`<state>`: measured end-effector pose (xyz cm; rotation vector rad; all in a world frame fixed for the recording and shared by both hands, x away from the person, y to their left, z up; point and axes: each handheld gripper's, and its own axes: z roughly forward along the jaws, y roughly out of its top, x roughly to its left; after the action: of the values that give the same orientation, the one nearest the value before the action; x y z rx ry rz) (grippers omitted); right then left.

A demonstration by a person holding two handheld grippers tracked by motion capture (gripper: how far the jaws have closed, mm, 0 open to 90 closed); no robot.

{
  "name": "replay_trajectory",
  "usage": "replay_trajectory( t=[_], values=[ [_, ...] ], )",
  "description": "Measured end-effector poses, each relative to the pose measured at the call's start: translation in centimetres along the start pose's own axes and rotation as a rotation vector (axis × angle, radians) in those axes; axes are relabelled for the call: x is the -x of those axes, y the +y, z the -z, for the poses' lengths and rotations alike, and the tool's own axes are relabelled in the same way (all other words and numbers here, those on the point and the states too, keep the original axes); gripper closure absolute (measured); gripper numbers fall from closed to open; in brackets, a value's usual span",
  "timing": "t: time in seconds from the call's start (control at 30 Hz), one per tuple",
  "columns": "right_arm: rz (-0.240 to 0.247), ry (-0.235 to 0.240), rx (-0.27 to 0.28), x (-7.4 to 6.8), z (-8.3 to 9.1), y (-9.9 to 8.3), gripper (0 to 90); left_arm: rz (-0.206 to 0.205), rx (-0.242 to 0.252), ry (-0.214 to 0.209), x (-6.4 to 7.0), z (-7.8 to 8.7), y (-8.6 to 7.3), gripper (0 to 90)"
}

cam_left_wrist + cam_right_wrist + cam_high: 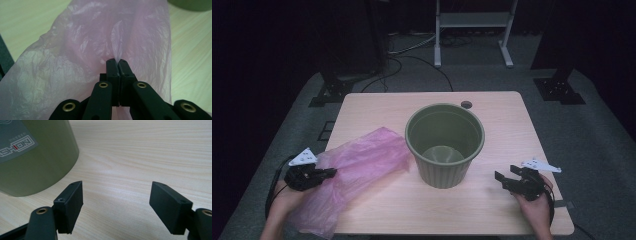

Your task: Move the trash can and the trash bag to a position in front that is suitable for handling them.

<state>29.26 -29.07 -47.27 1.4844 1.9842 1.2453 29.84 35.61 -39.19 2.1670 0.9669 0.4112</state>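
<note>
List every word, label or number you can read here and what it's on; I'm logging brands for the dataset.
"ASHION", cut off at the picture's left edge, with a red bar for the I: on the grey label stuck to the green bin.
A smaller line above it on that label: too small to read.
Nothing readable on the pink bag, the table or either gripper.

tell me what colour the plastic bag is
Translucent pink. The plastic bag shows best in the left gripper view, pinched in the left hand-held gripper.
</note>
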Motion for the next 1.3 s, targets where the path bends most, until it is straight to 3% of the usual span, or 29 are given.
replay_trajectory(
  t=[0.23,0.6,1.0,1.3],
  values=[
    [-0.001,-0.001,0.005,0.0,0.1,0.1,26.2,-0.027,0.080,-0.020,0.4,3.0,2.0,89.0],
    [0.001,-0.002,0.006,0.0,0.1,0.1,26.1,-0.079,0.100,-0.017,1.1,5.5,4.8,89.0],
    [0.000,-0.003,0.010,0.1,0.2,0.2,26.1,-0.145,0.147,0.004,1.5,9.9,9.4,89.0],
    [0.000,-0.004,0.007,0.1,0.1,0.2,26.1,-0.180,0.176,0.018,1.8,12.8,11.7,89.0]
  ],
)
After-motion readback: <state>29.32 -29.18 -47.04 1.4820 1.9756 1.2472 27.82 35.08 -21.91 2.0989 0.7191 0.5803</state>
